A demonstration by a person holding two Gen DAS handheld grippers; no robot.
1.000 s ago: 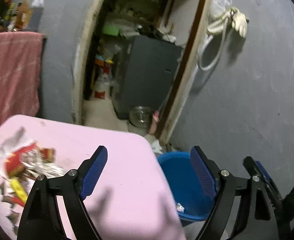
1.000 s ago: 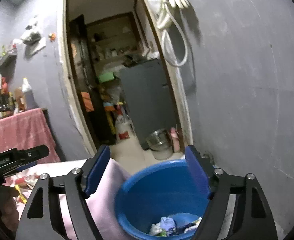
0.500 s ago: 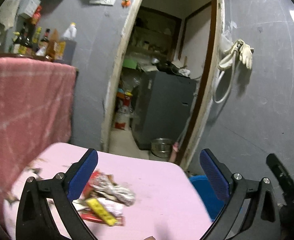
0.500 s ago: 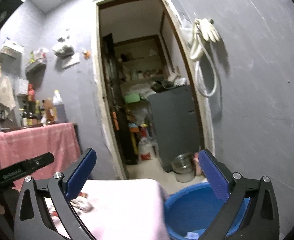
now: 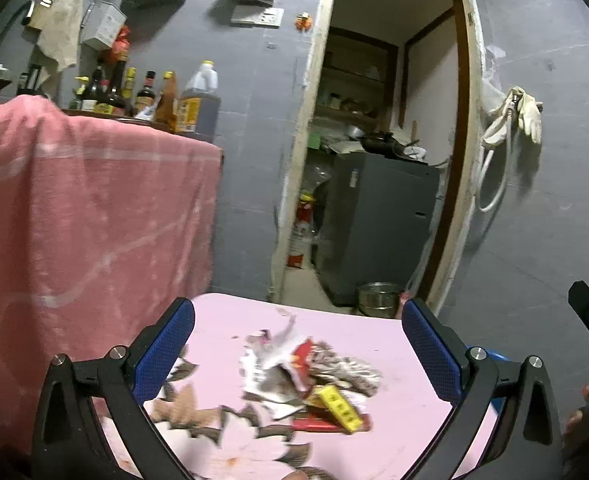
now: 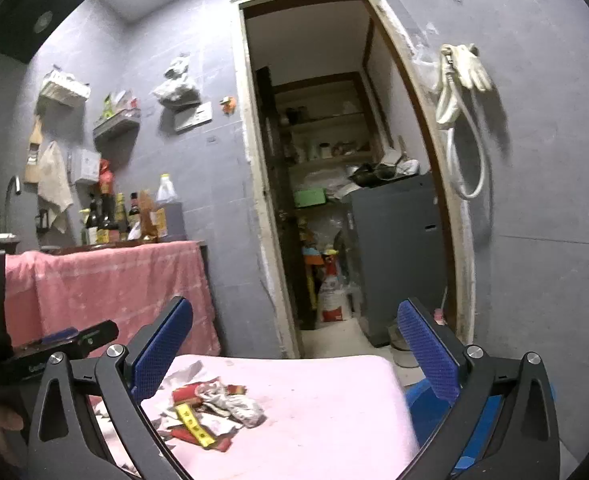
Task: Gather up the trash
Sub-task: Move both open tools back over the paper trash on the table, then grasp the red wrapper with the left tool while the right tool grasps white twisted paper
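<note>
A heap of trash (image 5: 310, 384) lies on the pink table (image 5: 394, 344): torn paper, red wrappers, a yellow wrapper, crumpled foil and brown scraps. It also shows in the right wrist view (image 6: 210, 408). My left gripper (image 5: 298, 352) is open and empty, hovering above the heap. My right gripper (image 6: 294, 348) is open and empty, above the table's right part (image 6: 334, 392). The blue basin (image 6: 426, 404) stands below the table's right edge, mostly hidden behind my right finger.
A red-clothed counter (image 5: 86, 208) with several bottles (image 5: 150, 96) stands to the left. An open doorway (image 5: 374, 160) ahead shows a grey cabinet (image 5: 374, 224) and a metal bowl (image 5: 376, 294) on the floor. A hose and glove (image 6: 462, 92) hang on the grey wall.
Both grippers have swung left and up, away from the blue basin and toward the trash heap on the pink table. Both stay open and empty.
</note>
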